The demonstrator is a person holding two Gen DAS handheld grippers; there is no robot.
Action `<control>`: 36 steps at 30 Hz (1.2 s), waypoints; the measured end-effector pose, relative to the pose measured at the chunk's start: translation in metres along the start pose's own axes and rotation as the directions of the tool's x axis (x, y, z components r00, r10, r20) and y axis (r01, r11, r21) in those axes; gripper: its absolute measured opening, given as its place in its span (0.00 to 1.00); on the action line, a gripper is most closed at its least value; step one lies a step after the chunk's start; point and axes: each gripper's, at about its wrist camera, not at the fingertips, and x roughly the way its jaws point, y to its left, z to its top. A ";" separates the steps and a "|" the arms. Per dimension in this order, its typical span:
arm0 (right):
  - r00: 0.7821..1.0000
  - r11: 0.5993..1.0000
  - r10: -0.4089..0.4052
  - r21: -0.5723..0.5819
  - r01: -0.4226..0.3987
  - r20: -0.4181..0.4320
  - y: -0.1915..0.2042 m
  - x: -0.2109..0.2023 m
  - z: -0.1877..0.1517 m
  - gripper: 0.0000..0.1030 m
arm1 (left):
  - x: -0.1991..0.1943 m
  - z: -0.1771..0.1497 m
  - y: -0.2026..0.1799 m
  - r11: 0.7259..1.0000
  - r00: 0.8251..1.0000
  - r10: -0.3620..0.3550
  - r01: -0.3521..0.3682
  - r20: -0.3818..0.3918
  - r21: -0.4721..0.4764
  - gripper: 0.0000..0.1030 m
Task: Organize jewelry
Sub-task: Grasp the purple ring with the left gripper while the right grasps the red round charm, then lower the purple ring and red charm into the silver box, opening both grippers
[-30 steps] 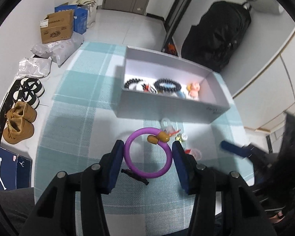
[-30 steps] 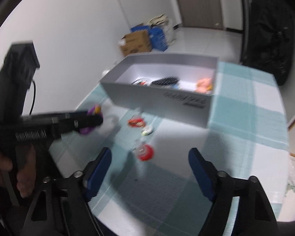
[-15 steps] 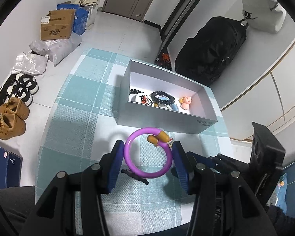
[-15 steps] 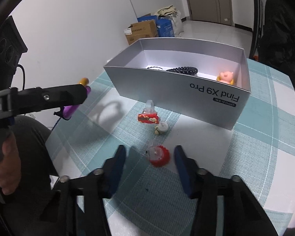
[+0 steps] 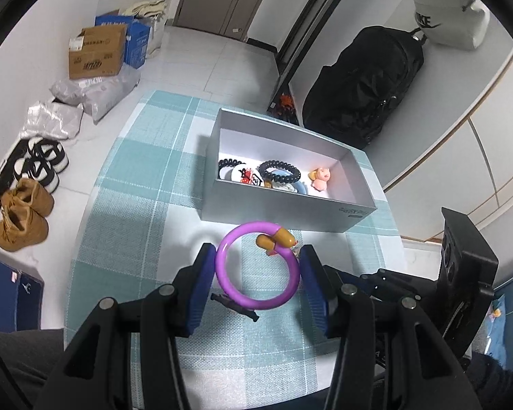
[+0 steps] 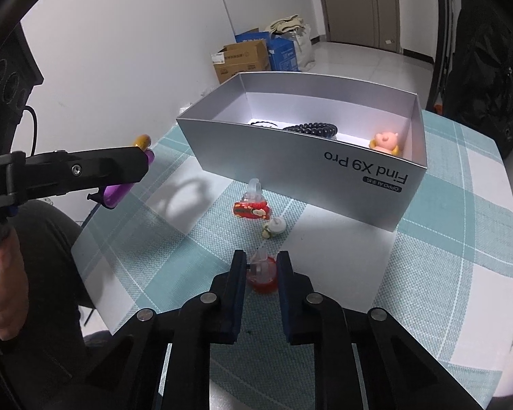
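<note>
The left gripper (image 5: pixel 258 271) is holding a glossy purple ring bracelet (image 5: pixel 256 266) across its width, the blue pads pressing on either side of the smooth round hoop, which carries two rounded amber beads (image 5: pixel 275 239) at its gap and a thin dark strand beneath. It is hanging above the table (image 5: pixel 130 205), covered in a woven teal-and-white checked cloth, just in front of the silver cardboard box (image 5: pixel 284 217). Inside the rectangular matte box are lying black coiled hair ties (image 5: pixel 279 171), a white printed round piece and a small pink figurine (image 5: pixel 319 178). The right gripper (image 6: pixel 260 266) is sitting low on the cloth; its jaws have just been closing and are now standing narrow on a small translucent red charm (image 6: pixel 262 273) with a clear loop on top, the pads pressing its sides. Just beyond it are lying a little white rounded charm (image 6: pixel 273 228) and a red patterned charm (image 6: pixel 251 209) with a clear plastic loop, both near the box's printed front wall. A hand (image 6: pixel 3 294) is gripping the left tool's handle.
</note>
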 end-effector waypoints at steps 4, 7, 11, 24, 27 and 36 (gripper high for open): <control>1.000 1.000 0.022 0.016 -0.022 0.005 -0.002 -0.001 0.001 0.16 | 0.002 -0.001 -0.001 1.000 1.000 0.002 -0.002 -0.006 -0.001 0.43; 0.999 0.999 0.024 0.025 -0.025 0.021 -0.002 -0.004 0.003 0.16 | 0.003 0.000 0.001 1.000 1.000 -0.008 0.007 -0.012 -0.015 0.43; 0.999 0.998 0.035 0.048 -0.037 0.033 -0.005 -0.008 0.005 0.16 | -0.001 0.003 -0.003 1.000 1.000 -0.007 0.008 0.023 -0.009 0.43; 0.983 0.988 0.074 0.119 -0.094 0.166 -0.016 -0.041 0.014 0.16 | -0.013 0.021 -0.022 0.998 0.996 -0.053 0.050 0.078 0.037 0.43; 0.976 0.986 0.076 0.132 -0.104 0.202 -0.020 -0.051 0.023 0.16 | -0.010 0.029 -0.025 0.997 0.995 -0.054 0.050 0.079 0.052 0.43; 0.967 0.980 0.073 0.165 -0.116 0.245 -0.047 -0.069 0.052 0.16 | 0.018 0.062 -0.034 0.992 0.996 -0.068 0.063 0.051 0.106 0.43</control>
